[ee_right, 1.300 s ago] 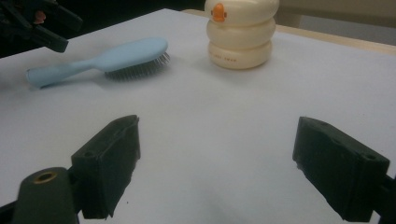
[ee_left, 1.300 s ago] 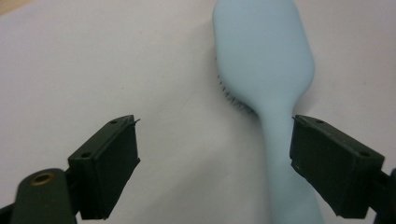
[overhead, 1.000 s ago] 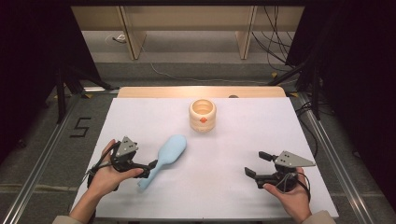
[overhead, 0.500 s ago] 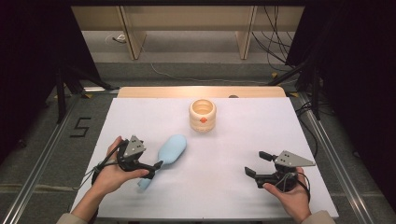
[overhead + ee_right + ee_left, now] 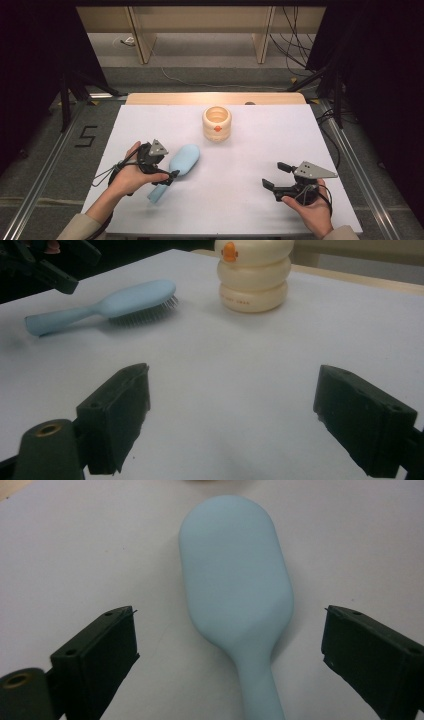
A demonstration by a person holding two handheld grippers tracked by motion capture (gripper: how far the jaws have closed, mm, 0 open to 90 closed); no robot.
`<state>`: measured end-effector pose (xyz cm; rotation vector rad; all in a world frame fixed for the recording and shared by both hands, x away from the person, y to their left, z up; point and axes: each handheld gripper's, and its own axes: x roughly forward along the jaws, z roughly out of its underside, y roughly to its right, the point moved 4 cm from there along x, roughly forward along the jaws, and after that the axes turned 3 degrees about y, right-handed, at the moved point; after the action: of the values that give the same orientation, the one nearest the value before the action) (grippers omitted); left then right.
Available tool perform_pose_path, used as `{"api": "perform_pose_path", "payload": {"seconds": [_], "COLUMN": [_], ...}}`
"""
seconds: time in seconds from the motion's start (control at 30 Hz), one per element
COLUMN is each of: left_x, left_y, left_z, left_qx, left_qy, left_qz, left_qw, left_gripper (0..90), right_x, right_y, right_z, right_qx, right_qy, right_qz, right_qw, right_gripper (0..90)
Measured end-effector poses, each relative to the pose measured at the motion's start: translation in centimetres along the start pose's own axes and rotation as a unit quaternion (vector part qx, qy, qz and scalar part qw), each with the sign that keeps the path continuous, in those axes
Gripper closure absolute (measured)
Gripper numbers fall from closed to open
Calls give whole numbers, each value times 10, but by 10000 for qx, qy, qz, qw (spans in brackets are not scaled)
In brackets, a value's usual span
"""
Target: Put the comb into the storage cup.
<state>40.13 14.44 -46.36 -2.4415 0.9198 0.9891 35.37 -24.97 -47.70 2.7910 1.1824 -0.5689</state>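
The left tool, jaws wide and just closing a bit, sits over the blue brush on the white surface, not gripping it.

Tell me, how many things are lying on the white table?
2. The blue brush lies bristles down at the left, by the left gripper. The cream cup stands at the middle back of the table.
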Motion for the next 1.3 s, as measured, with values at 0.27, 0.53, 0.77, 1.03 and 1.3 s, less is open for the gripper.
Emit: {"api": "perform_pose_path", "payload": {"seconds": [0.27,0.53,0.77,1.03,1.3], "left_x": [11,21,32,38,43], "left_y": [5,9,5,7,4], "left_z": [-3,0,7,9,9], "left_qx": [-46,-307,-514,-567,-586], "left_qy": [-714,-1423,-1812,-2000,-2239], "left_qz": [-42,154,205,307,305], "left_qw": [9974,9892,9819,9777,9724], "left_gripper": [155,166,231,323,394], "right_x": [0,0,0,0,1], "right_y": [0,0,0,0,0], "right_z": [0,0,0,1,1], "right_qx": [-15,-20,-27,-5,3], "right_qy": [-17,-44,-53,-41,-33], "right_qz": [5,-1,-1,-8,-13], "right_qw": [10000,10000,10000,10000,10000], "right_gripper": [158,158,158,158,158]}}
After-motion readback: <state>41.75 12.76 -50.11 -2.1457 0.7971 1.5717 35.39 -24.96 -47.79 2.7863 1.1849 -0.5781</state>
